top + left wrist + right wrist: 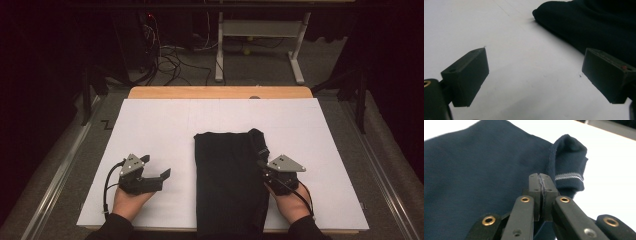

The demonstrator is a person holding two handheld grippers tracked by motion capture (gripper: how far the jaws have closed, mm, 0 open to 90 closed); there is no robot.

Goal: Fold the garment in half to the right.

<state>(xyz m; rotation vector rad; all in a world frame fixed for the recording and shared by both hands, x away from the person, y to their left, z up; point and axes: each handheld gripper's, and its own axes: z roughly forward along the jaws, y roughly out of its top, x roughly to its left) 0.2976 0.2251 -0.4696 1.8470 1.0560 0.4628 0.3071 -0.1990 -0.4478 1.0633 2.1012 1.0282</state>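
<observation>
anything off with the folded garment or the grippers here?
One thing: the dark navy folded garment isn't a clean rectangle. A sleeve cuff with a pale stripe sticks up and out at its far right corner. The right gripper is shut on that edge's fabric; the left gripper is open over the white table cover.

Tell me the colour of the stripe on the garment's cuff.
Pale grey-white stripe across the dark navy cuff; the right gripper view shows it best.
</observation>
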